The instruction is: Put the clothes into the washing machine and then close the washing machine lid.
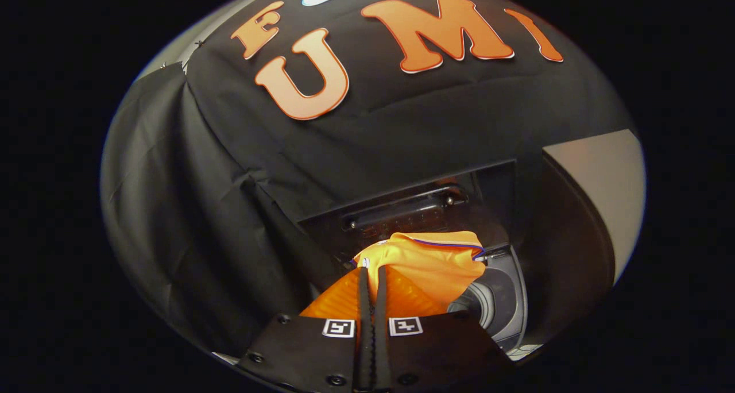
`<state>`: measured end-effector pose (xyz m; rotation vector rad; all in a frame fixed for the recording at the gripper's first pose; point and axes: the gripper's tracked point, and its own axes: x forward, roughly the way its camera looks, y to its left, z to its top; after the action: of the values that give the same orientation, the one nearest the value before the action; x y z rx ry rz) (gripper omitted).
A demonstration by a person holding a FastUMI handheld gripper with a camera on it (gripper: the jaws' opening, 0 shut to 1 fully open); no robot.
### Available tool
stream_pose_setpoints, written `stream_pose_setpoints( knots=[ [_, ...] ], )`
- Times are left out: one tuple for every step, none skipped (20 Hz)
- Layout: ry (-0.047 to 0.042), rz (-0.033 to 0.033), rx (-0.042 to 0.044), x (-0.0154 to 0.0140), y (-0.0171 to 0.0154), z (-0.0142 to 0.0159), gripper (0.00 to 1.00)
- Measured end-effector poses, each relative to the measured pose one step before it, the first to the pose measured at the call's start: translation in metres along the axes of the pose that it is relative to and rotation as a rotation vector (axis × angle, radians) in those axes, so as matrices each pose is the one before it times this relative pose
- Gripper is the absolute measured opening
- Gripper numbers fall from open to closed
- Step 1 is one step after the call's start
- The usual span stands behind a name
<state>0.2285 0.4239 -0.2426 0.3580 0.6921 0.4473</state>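
Note:
My gripper (372, 275) is shut on an orange garment (436, 261) with a thin purple and white trim. The cloth bunches up just ahead of the fingertips and hangs from them, lifted over the washing machine. To the right of the fingers, below the cloth, shows the machine's round opening with its grey rim (505, 301). The raised dark lid (413, 209) stands behind the garment, with a hinge bar across it.
Black cloth covers the booth wall behind and to the left of the machine. A pale wall panel (608, 180) stands at the right, beyond the machine's curved dark side.

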Motion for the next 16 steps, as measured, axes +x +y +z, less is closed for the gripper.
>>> stream_pose_setpoints(
  knots=[
    [0.01427,-0.01739,-0.00343,0.01484,-0.00673,-0.01259,0.08],
    [0.01620,-0.01210,-0.00072,0.01186,-0.00597,-0.01345,0.08],
    [0.00978,-0.01417,0.00306,0.01353,-0.00627,-0.01261,0.08],
    [0.02082,-0.01759,0.00632,0.01036,-0.00674,-0.01296,0.08],
    [0.01756,-0.01178,0.00468,0.01096,-0.00576,-0.01190,0.08],
    [0.01558,-0.01077,0.00870,0.00845,-0.00559,-0.01204,0.08],
    [0.01243,-0.01146,-0.00273,0.00907,-0.00660,-0.00968,0.08],
    [0.01166,-0.02117,0.00099,0.00971,-0.00862,-0.00905,0.08],
    [0.02801,-0.01197,0.00218,0.00838,-0.00674,-0.01000,0.08],
    [0.01440,-0.01266,-0.00028,0.00386,-0.00383,-0.00790,0.08],
    [0.01839,-0.01074,-0.00109,0.00771,-0.00527,-0.00799,0.08],
    [0.02078,-0.01664,-0.00325,0.00337,-0.00294,-0.00742,0.08],
    [0.01927,-0.01597,-0.00199,0.00676,-0.00525,-0.00679,0.08],
    [0.02207,-0.01089,0.00237,0.00771,-0.00397,-0.00762,0.08],
    [0.02989,-0.02061,-0.00319,0.00859,-0.00604,-0.00775,0.08],
    [0.03573,-0.01708,-0.00025,0.00509,-0.00553,-0.00783,0.08]
  ],
)
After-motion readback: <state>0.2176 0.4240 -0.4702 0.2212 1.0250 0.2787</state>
